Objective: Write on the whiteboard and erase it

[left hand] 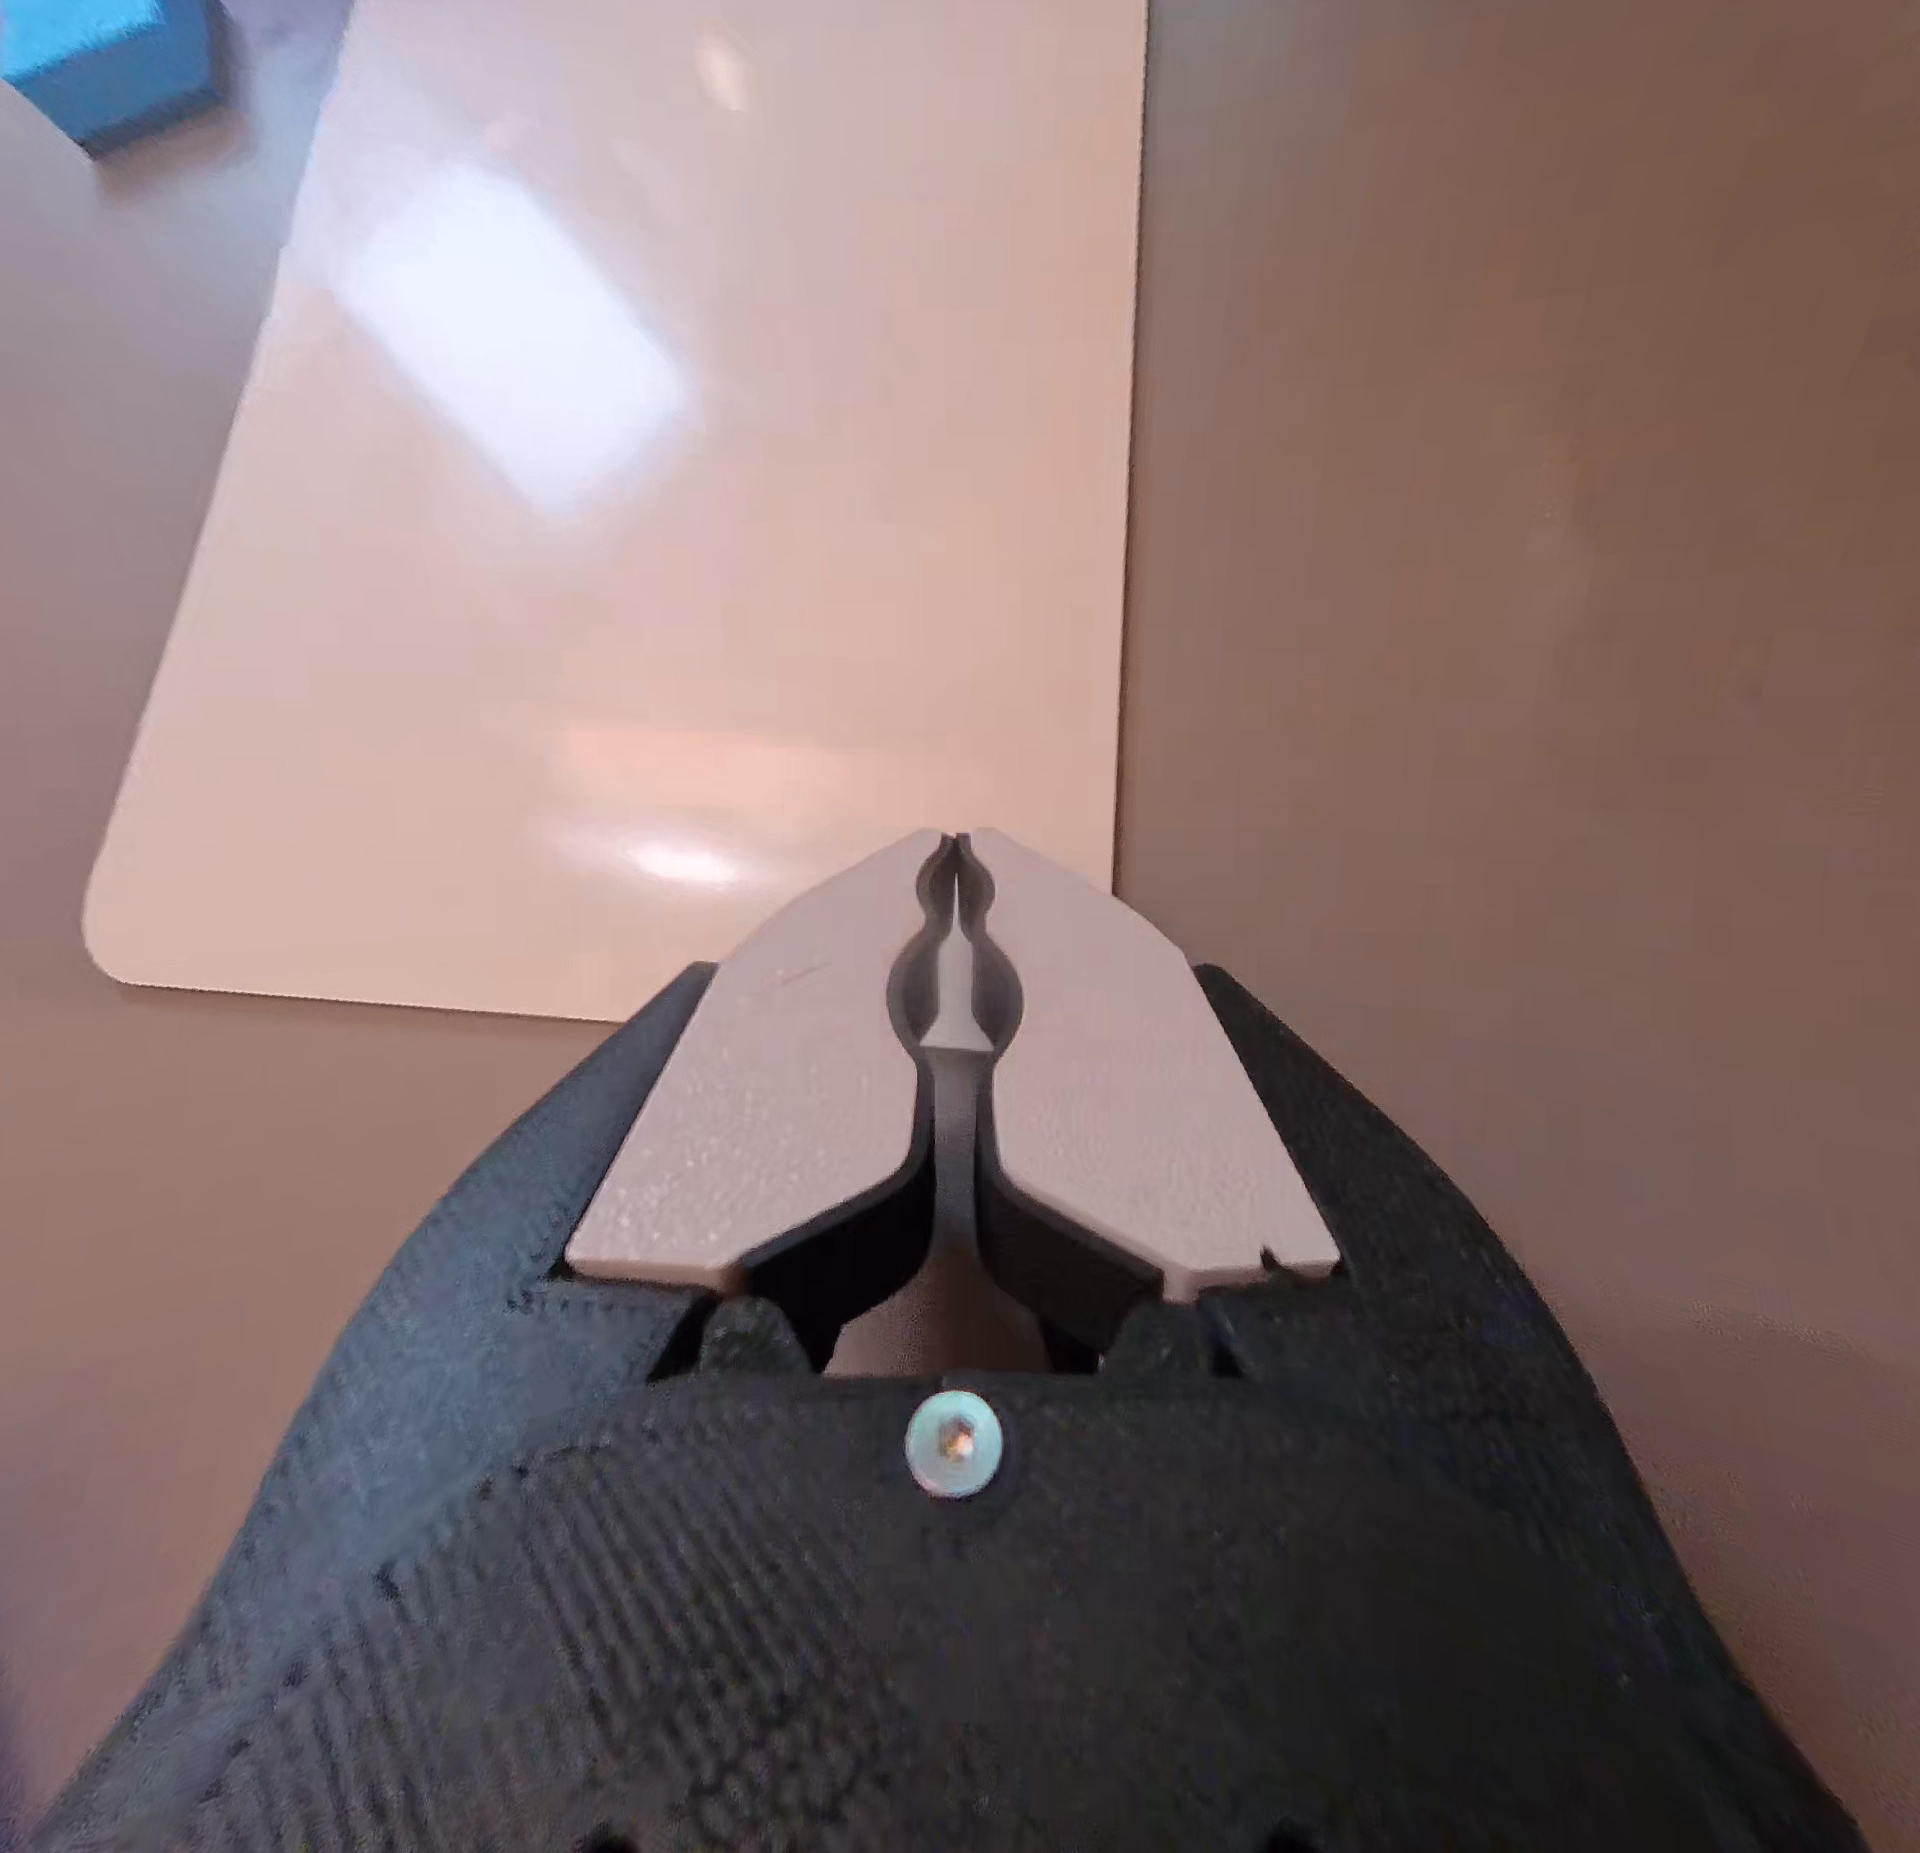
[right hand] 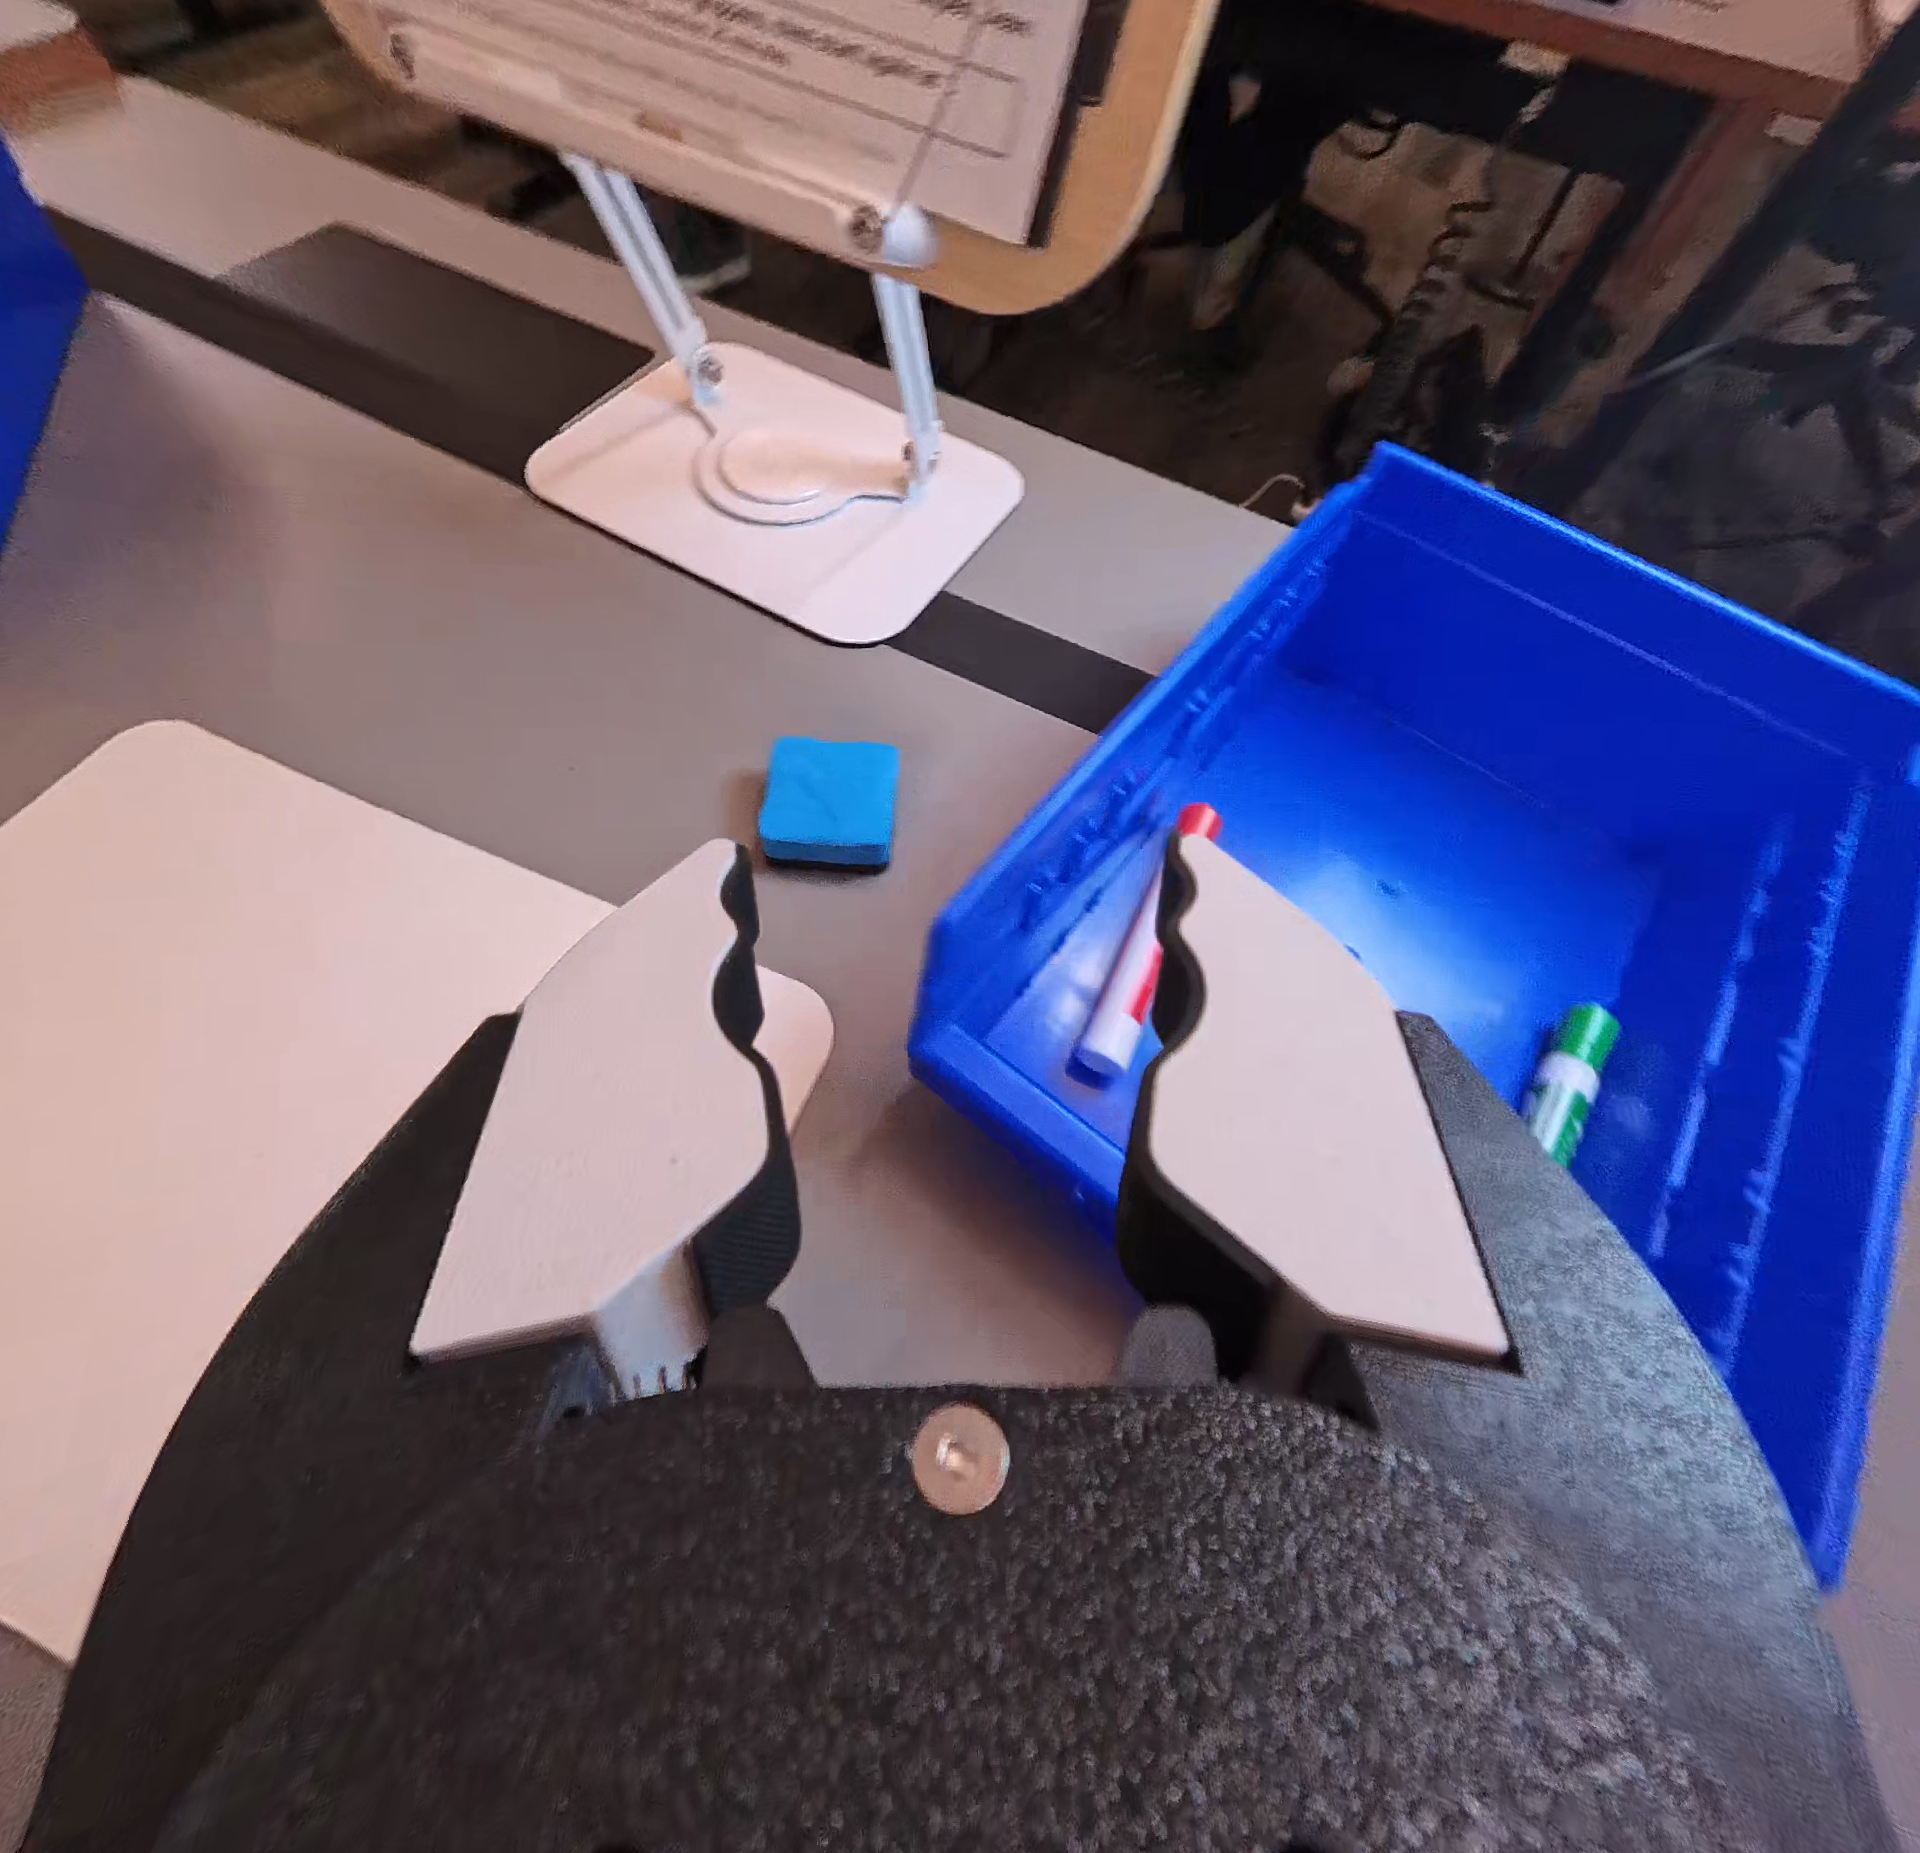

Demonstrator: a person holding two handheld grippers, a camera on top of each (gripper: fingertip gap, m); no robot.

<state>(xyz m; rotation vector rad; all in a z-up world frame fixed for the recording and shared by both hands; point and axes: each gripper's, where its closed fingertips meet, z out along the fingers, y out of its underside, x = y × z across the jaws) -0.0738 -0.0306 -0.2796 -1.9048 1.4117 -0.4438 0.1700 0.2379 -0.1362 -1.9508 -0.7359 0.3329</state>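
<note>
Whiteboard (left hand: 644,515) lies flat, blank and glossy on the grey table (left hand: 1507,660), a thin, stiff sheet. Left gripper (left hand: 958,839) hovers over its near edge, fingers together and empty. Eraser (right hand: 829,804) looks light and soft. Right gripper (right hand: 954,853) gapes toward the blue bin (right hand: 1558,598), its finger half-hiding the slim, slippery red marker (right hand: 1127,972), best pinched mid-barrel.
</note>
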